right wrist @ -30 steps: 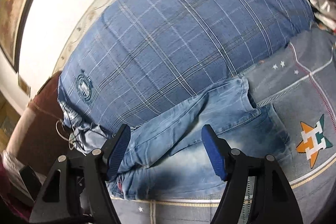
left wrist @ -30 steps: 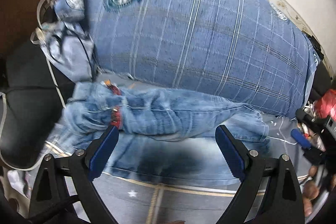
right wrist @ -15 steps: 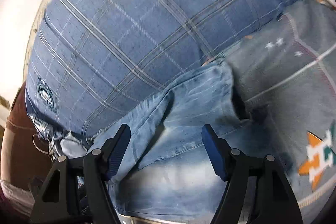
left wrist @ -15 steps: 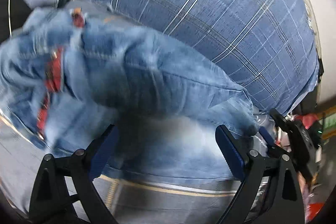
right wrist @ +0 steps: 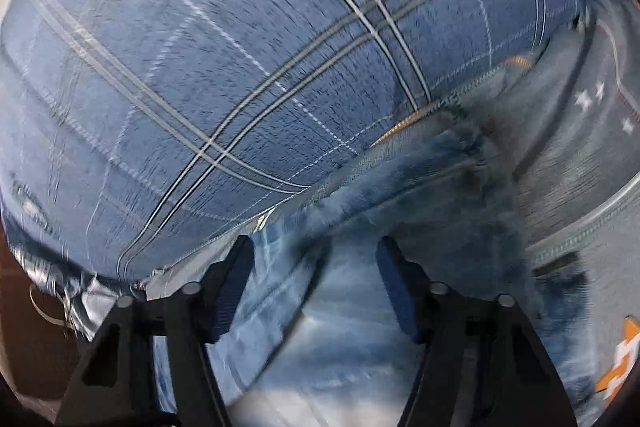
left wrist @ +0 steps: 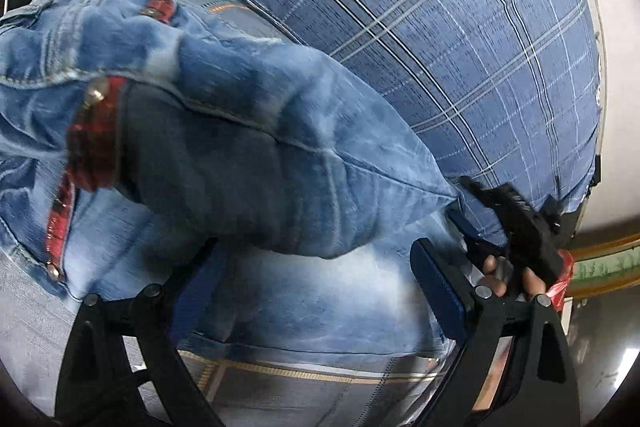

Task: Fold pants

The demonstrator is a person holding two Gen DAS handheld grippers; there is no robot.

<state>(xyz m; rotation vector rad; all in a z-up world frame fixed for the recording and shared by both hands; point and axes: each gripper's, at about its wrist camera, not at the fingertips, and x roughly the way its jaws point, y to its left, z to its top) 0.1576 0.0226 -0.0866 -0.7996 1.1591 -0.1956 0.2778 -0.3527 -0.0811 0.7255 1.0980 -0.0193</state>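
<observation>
Light blue jeans (left wrist: 248,155) with red trim at the waist (left wrist: 94,131) lie bunched on a grey bedspread. My left gripper (left wrist: 308,287) is open, its blue-padded fingers (left wrist: 436,291) low over the denim, which bulges up between them. My right gripper (right wrist: 314,287) is also open, close over the other end of the jeans (right wrist: 360,227); that view is blurred. The right gripper and the hand holding it show at the jeans' far end in the left wrist view (left wrist: 516,223).
A big blue plaid pillow (left wrist: 440,27) lies just behind the jeans, also filling the right wrist view (right wrist: 240,67). The grey bedspread (right wrist: 580,155) has stars and an orange emblem (right wrist: 618,363). A pale wall (left wrist: 616,87) stands beyond the pillow.
Both grippers have dropped down and closer to the jeans, which now fill the lower part of both views. The right gripper has come into the left wrist view.
</observation>
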